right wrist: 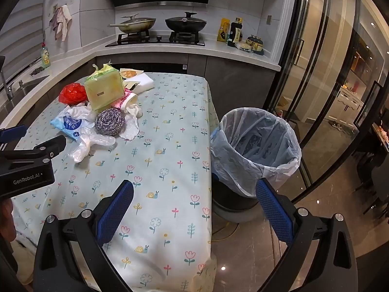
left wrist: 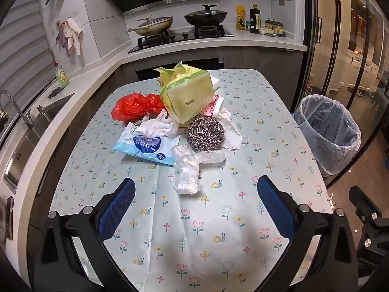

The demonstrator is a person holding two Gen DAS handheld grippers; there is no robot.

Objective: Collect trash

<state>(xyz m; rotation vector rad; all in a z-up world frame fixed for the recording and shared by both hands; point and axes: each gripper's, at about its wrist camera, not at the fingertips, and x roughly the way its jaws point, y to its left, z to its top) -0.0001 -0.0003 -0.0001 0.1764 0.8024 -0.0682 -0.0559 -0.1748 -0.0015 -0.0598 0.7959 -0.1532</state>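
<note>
A heap of trash lies on the flowered table (left wrist: 194,231): a yellow-green package (left wrist: 188,95), a red plastic bag (left wrist: 136,107), a blue wet-wipe pack (left wrist: 145,147), a steel scourer (left wrist: 205,133), white crumpled tissue (left wrist: 231,131) and a clear plastic glove (left wrist: 188,168). My left gripper (left wrist: 195,204) is open and empty, just short of the glove. My right gripper (right wrist: 194,209) is open and empty over the table's right edge, beside the lined bin (right wrist: 255,146). The heap also shows in the right wrist view (right wrist: 104,112).
The bin (left wrist: 328,131) stands on the floor right of the table. A counter with a sink (left wrist: 31,126) runs along the left, a stove with two pans (left wrist: 180,24) at the back. Glass doors (right wrist: 328,85) are on the right.
</note>
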